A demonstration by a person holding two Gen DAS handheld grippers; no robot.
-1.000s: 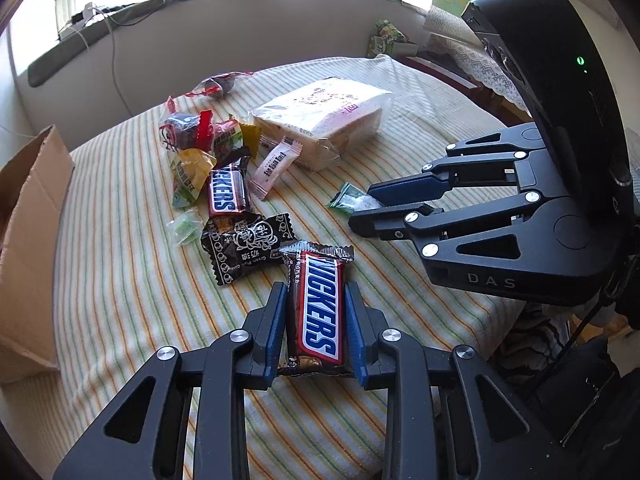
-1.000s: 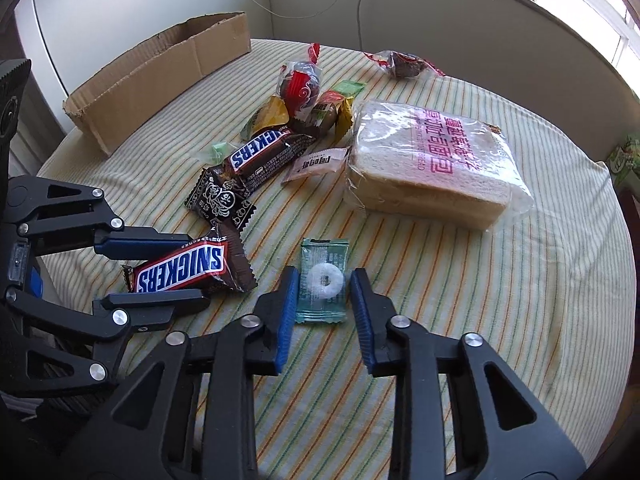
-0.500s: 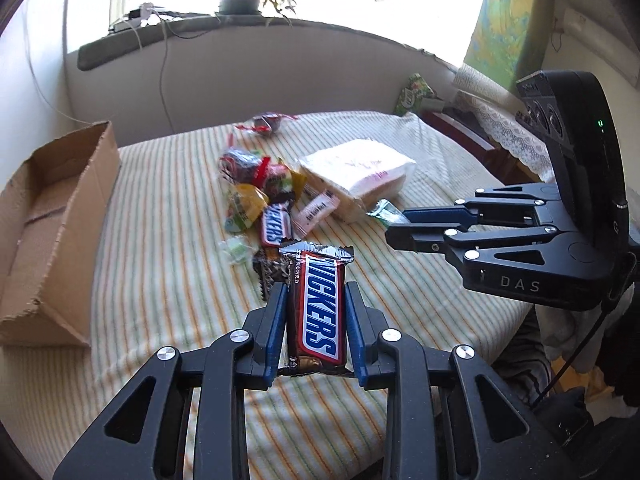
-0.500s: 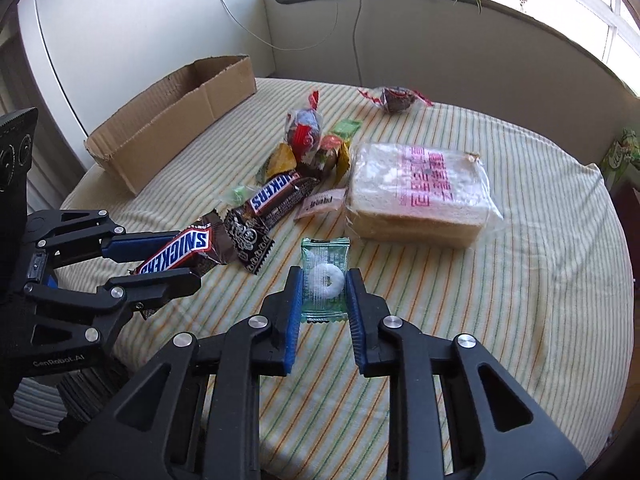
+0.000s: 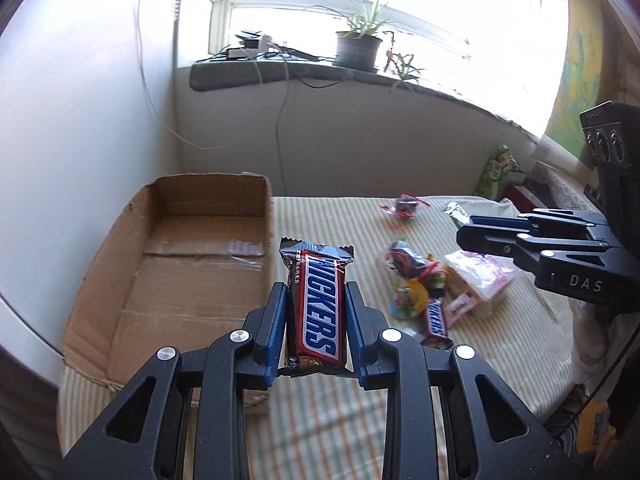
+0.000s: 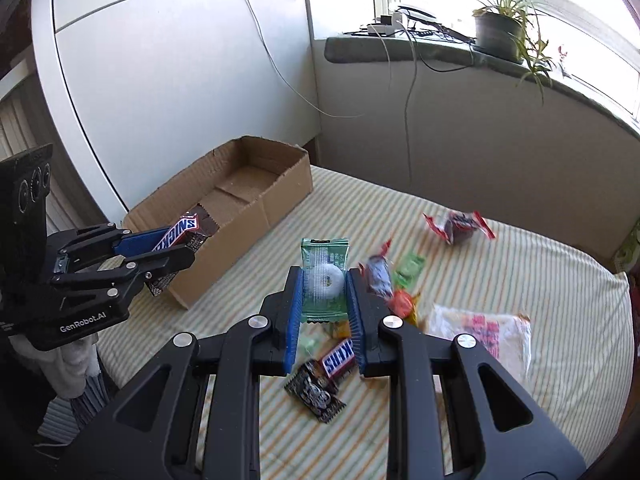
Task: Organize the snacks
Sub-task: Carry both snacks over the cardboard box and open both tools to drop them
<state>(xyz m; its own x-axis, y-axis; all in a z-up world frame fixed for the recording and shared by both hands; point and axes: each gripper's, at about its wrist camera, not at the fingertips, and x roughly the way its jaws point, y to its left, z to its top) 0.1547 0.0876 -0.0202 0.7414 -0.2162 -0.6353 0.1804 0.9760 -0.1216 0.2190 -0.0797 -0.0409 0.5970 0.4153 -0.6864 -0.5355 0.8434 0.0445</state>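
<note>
Left wrist view: left gripper (image 5: 316, 322) pinches a Snickers bar (image 5: 316, 304) between its blue pads, bar upright w/ top end sticking past the fingertips, held above the table. Box (image 5: 132, 280), open cardboard, sits just left of the bar & slightly beyond it; only tape strips visible on its floor. Snack pile (image 5: 416, 284) lies right of the box on the striped cloth (image 5: 320, 220), apart from it: red-wrapped candy, a yellow one, a 2nd Snickers (image 5: 435, 316), bread bag (image 5: 480, 280) at the pile's far right. One red-wrapped snack (image 5: 404, 205) lies alone, farther back than the pile, roughly level w/ the box's far wall. Right gripper (image 5: 460, 227) hangs right of the box above the pile, jaws nearly together on a green packet, only a corner showing. Potted plant (image 5: 358, 46) on the sill behind the box.

Right wrist view: right gripper (image 6: 323, 300) pinches a green mint packet (image 6: 324, 280), white ring visible thru the wrapper, lifted clear of the cloth. Box (image 6: 256, 208) is up-left of it. Left gripper (image 6: 160, 246) w/ its Snickers bar (image 6: 180, 232) is over the box's near end, bar tip above the opening. Right of the box, on the cloth: black skull-print packet (image 6: 316, 394), 2nd Snickers (image 6: 338, 358), blurred candies, bread bag (image 6: 480, 336), lone red snack (image 6: 460, 224) farther back.
</note>
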